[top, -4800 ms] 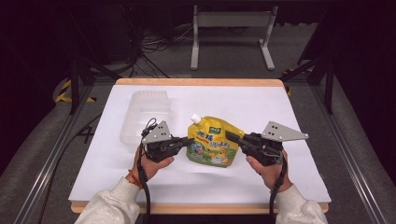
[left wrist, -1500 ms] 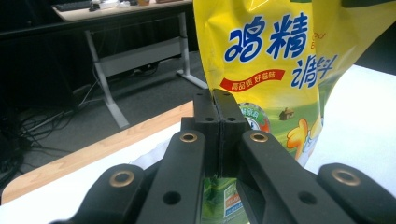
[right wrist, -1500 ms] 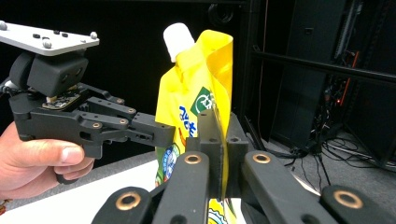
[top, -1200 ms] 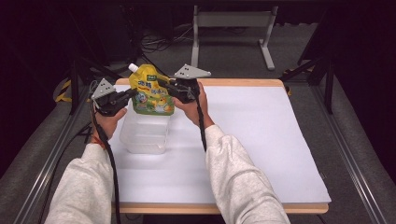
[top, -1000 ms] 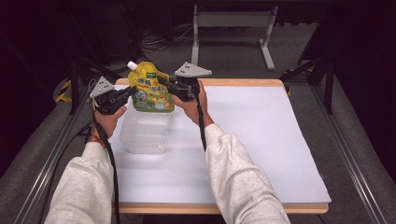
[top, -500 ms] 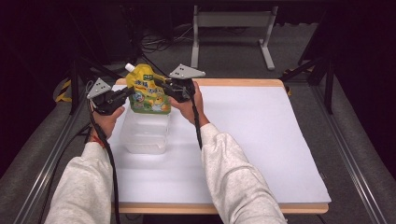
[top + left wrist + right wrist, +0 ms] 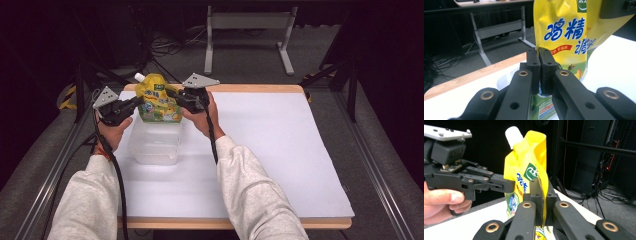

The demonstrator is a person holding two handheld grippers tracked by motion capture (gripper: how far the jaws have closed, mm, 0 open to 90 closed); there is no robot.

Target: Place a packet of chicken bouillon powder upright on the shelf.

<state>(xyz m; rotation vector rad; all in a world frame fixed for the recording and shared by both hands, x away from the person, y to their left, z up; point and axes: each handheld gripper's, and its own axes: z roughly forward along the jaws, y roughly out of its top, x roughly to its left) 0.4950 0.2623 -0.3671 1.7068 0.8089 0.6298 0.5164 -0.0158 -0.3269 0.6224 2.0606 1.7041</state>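
Sleeves came in from the near edge of the white table, and each hand carried a gripper out to the far left corner. Between them hung a yellow spouted pouch, upright, its white cap at the top, its bottom just over the far end of a clear plastic container that stood on the table. The left gripper was pinched tight on the pouch's left edge; in the left gripper view its jaws met on the seam. The right gripper was clamped likewise on the right edge, the yellow film caught between its pads in the right gripper view. The step in hand looked to be lowering the pouch into the container. To do it well, both hands would need to sink evenly, keeping the pouch centred over the opening, and release only once its base rested inside. Beyond the table stood a grey metal stand on a dark floor.
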